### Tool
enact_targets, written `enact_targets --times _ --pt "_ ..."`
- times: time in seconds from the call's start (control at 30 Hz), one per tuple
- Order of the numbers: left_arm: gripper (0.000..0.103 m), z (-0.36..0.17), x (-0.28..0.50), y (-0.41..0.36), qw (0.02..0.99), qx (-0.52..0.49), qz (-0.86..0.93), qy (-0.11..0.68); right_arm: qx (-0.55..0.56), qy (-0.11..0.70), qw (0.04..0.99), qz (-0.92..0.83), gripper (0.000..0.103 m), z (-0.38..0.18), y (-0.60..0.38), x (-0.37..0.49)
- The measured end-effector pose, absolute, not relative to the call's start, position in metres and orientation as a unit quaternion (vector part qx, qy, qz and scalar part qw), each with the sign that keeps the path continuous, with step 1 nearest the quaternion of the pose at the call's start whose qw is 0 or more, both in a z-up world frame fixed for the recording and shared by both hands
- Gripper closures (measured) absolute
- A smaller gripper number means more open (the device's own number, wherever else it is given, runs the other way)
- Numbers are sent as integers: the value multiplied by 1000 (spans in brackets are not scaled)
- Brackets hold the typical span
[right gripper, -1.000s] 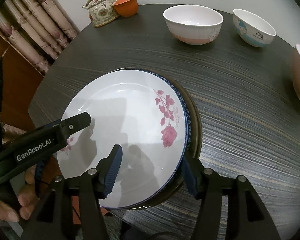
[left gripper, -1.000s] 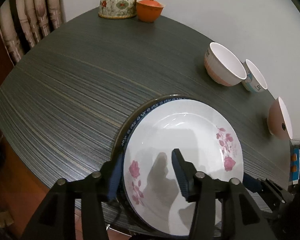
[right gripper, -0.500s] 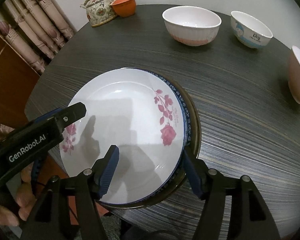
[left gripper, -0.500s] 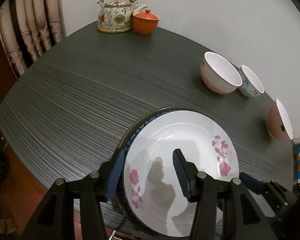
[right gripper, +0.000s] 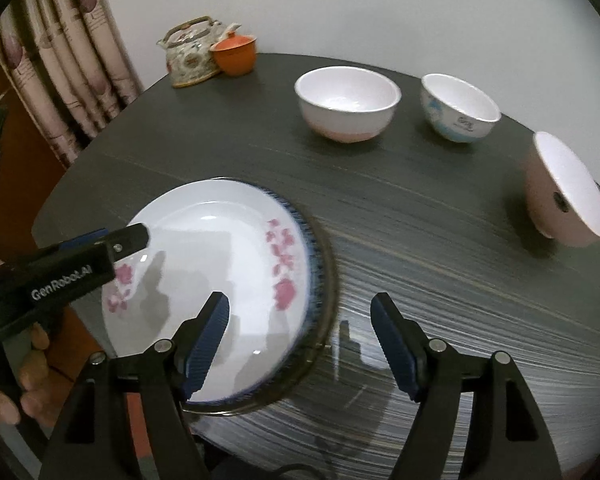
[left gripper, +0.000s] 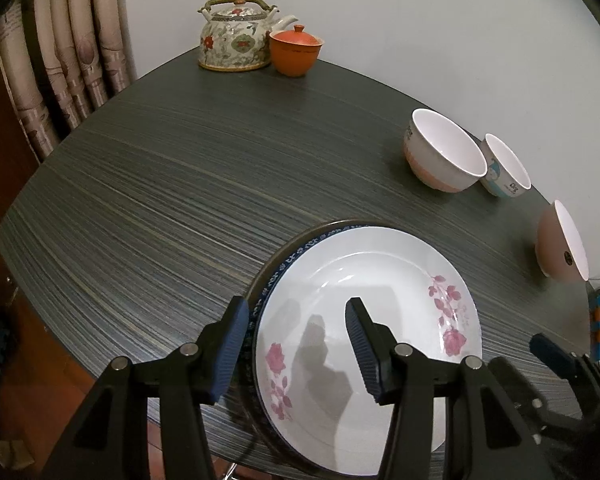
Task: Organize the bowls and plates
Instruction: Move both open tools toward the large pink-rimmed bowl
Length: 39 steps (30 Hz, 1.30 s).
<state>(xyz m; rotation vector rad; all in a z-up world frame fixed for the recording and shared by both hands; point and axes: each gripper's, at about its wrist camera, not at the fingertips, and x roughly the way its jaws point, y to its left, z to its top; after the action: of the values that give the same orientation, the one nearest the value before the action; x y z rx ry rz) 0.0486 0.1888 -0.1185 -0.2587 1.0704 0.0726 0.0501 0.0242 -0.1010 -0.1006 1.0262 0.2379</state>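
Observation:
A white plate with pink roses (left gripper: 372, 280) (right gripper: 220, 232) lies on top of a blue-rimmed plate (left gripper: 278, 274) and a dark plate near the table's front edge. My left gripper (left gripper: 296, 344) is open, its jaws on either side of the stack's left rim; it also shows in the right wrist view (right gripper: 136, 238). My right gripper (right gripper: 300, 336) is open and empty above the stack's right rim. A white and pink bowl (left gripper: 440, 156) (right gripper: 348, 104), a small white bowl with blue print (left gripper: 504, 168) (right gripper: 460, 108) and a pink bowl (left gripper: 560, 244) (right gripper: 564, 192) stand at the right.
A floral teapot (left gripper: 236, 36) (right gripper: 190, 52) and an orange lidded cup (left gripper: 296, 50) (right gripper: 234, 54) stand at the far edge of the dark table (left gripper: 160, 184). Curtains (left gripper: 60, 60) hang at the left. The wall is close behind the bowls.
Both grippers have drawn back and up from the plate stack. The right gripper has swung to the right, off the plate, and its view is blurred. The plates have not moved.

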Motion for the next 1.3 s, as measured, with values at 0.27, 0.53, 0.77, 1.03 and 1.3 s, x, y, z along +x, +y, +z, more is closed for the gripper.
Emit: enact_targets --times 0.27,0.53,0.77,1.03,1.3 --pt "51 -117 46 184 854 -117 40 505 -24 492 866 83 32 -98 -14 50" --pt "51 -108 42 182 873 -101 64 472 5 495 867 61 32 -96 -60 52" --pt "51 -86 40 155 879 -80 84 463 58 497 865 39 32 -94 -116 51" --pt "51 -63 80 72 878 -57 -9 475 126 491 862 -3 32 -90 -199 45" --pt "51 -47 133 -32 864 -45 -115 489 181 467 864 -50 32 -75 -281 57"
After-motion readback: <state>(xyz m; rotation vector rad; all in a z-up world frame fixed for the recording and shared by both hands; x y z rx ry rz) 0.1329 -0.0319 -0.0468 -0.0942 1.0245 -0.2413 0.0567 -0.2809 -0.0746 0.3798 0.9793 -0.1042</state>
